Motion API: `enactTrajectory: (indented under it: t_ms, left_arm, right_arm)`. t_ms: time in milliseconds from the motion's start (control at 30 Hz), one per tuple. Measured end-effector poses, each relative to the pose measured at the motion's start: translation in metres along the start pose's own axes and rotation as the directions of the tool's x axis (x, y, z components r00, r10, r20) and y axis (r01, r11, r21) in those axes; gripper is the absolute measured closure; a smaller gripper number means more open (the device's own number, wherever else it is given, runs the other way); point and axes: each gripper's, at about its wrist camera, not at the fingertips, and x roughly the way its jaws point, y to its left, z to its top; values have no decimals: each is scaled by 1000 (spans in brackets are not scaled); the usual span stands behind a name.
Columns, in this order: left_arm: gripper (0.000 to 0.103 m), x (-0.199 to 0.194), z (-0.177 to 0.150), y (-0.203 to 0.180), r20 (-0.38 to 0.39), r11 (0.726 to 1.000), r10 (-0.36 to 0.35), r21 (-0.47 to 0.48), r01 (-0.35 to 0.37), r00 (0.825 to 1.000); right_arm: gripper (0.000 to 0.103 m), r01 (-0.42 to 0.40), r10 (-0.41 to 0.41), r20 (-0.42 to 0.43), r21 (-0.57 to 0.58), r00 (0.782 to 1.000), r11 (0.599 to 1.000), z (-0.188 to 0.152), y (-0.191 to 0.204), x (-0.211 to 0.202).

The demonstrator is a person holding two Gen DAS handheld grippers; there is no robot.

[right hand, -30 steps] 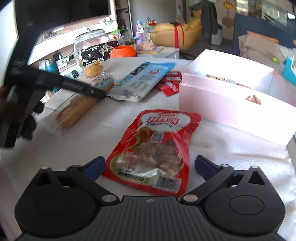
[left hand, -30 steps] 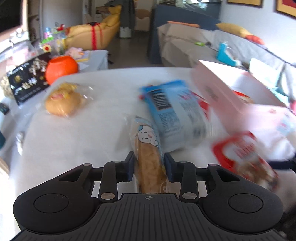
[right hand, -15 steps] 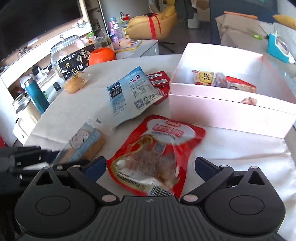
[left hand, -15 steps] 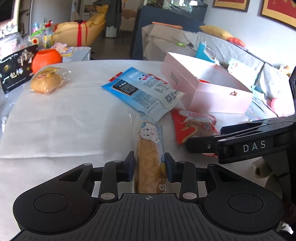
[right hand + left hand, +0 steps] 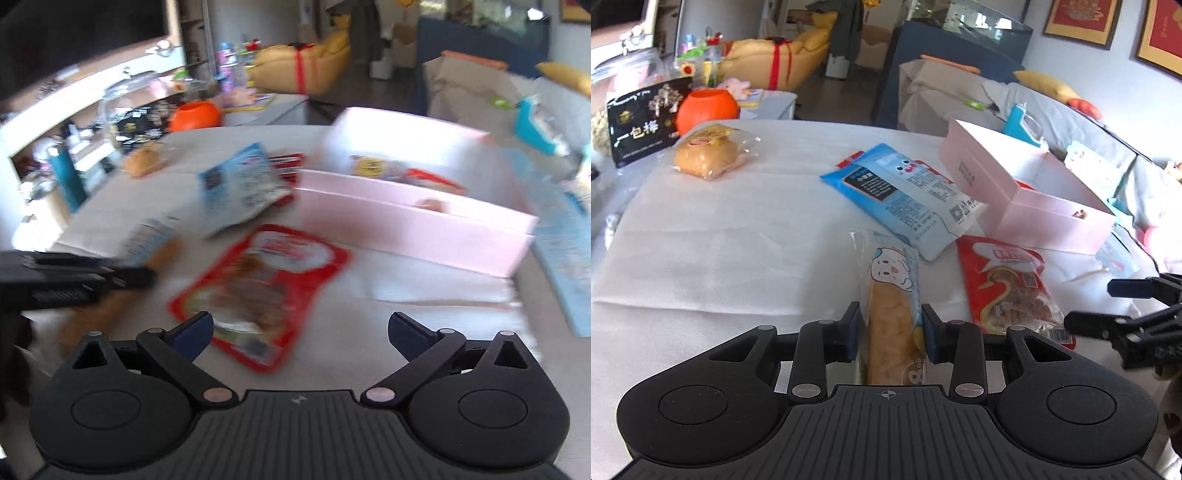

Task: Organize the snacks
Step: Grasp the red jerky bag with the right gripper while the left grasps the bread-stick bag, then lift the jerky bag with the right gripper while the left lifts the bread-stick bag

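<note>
The white table (image 5: 713, 236) is bare across the left centre of the left wrist view. The pink box (image 5: 1027, 206) stands open at right. The left gripper (image 5: 891, 328) has its jaws opening around the long bread packet (image 5: 892, 314), a clear wrapper with a cartoon face, at lower centre. The right gripper (image 5: 300, 330) stands wide apart, empty, above the red pouch (image 5: 262, 288).
</note>
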Motion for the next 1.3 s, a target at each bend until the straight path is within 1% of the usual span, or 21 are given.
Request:
enactTrajectory:
  t_ms: [100,133,167,200,267,300,367,433,467,500,567,633,667,733,800,933,1067,1133,1167,1233,1300]
  left_arm:
    - [63,0,-1,-3,5,1000,8,16,-9,1000]
    - [63,0,-2,-4,7,1000,13,21,-14,1000]
    - [63,1,-3,-5,10,1000,18,26,-18,1000]
    - [63,1,-3,-6,14,999,21,31,-22,1000]
    - [63,1,-4,-9,18,999,28,43,-29,999]
    - [63,1,-5,-9,19,998,29,47,-30,999]
    - [63,1,-6,-8,23,998,26,51,-27,999]
    - [63,1,-6,-6,27,999,17,45,-19,999]
    - [63,0,-6,-5,28,999,13,41,-14,1000]
    - [63,0,-7,-4,30,999,7,35,-8,1000]
    - [63,0,-7,-2,33,1000,-5,26,4,999]
    - [63,-1,-8,-1,36,1000,-13,19,12,999]
    - [63,-1,-8,0,37,1000,-16,15,15,999]
    - [63,-1,-8,0,35,1000,-17,13,17,999]
    - [64,-1,-8,-2,32,1000,-16,17,16,999]
    - [64,-1,-6,-7,11,1000,-19,20,19,1000]
    - [64,4,-4,-24,-34,995,-85,55,87,996]
    - [64,8,-4,-35,-48,991,-91,96,95,995]
    - [63,10,-3,-42,-54,988,-83,123,89,995]
    - [62,13,-1,-48,-69,985,-77,151,87,995]
    - [62,16,1,-48,-77,983,-80,159,91,994]
  right_arm:
    - [5,113,-113,-1,13,994,993,-1,-12,4]
    - [5,114,-114,-3,36,993,993,0,-15,5]
    - [5,85,-85,-8,73,996,994,2,-20,5]
    - [5,37,-36,-13,113,999,993,6,-22,6]
    - [5,-47,50,-11,170,999,984,14,-21,12]
    - [5,-66,71,-16,187,997,980,19,-19,17]
    - [5,-51,64,-55,210,996,976,30,-8,37]
    - [7,-44,62,-82,196,995,980,38,7,56]
    - [6,-44,62,-96,186,993,982,42,13,65]
    - [7,-21,36,-87,162,996,987,45,20,70]
    - [12,9,-3,-72,79,997,997,47,33,76]
    - [24,32,-30,-45,24,999,999,42,39,73]
    - [26,12,-11,-38,14,999,1000,39,37,68]
    - [37,-36,36,-28,14,999,999,30,26,55]
    - [37,-64,65,-36,31,997,997,21,11,41]
    - [37,-16,17,-16,62,1000,998,-3,-23,16]
    - [35,-2,0,12,105,1000,994,-21,-48,3]
    - [24,-3,-1,28,129,1000,992,-25,-53,2]
    - [21,-7,2,35,142,999,990,-27,-53,3]
    - [10,-16,6,61,163,998,987,-28,-50,6]
    - [4,5,-18,72,180,997,984,-28,-45,9]
